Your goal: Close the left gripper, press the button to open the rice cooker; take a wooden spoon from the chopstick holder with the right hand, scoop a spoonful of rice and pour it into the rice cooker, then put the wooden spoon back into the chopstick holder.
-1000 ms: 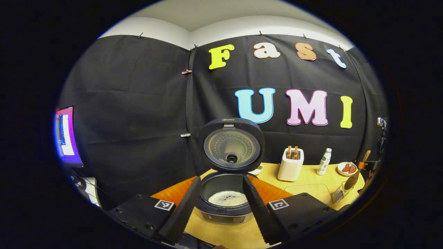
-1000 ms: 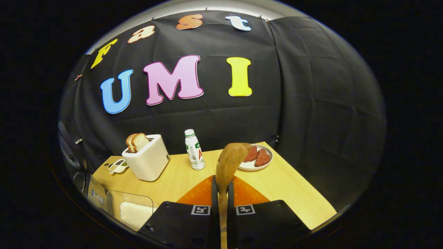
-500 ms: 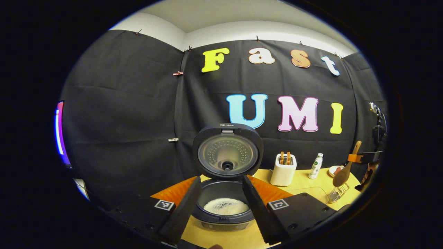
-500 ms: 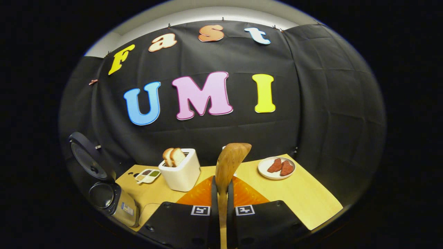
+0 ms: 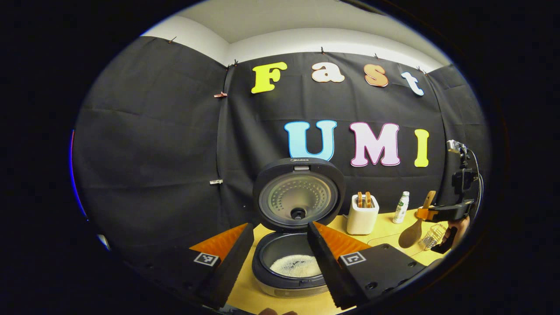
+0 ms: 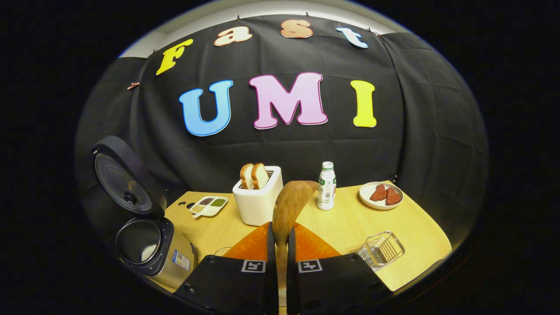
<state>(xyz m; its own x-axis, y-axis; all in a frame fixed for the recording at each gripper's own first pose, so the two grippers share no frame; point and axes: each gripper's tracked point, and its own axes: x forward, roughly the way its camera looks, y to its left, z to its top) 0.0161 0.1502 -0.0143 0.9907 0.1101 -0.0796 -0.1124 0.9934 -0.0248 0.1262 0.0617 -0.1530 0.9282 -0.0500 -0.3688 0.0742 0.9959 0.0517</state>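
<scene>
The right gripper (image 6: 280, 245) pinched the spoon (image 6: 288, 205) by its handle between both fingers, bowl raised above the table (image 6: 345, 223). The holder (image 6: 381, 250) stood to its right. The cooker (image 6: 144, 245) sat at the left with its lid (image 6: 124, 183) up. The left gripper (image 5: 280, 253) had its fingers spread apart over the open cooker (image 5: 291, 267), rice (image 5: 296, 266) in the pot. A toaster (image 6: 258, 199), bottle (image 6: 326, 186) and plate (image 6: 380, 194) stood behind.
</scene>
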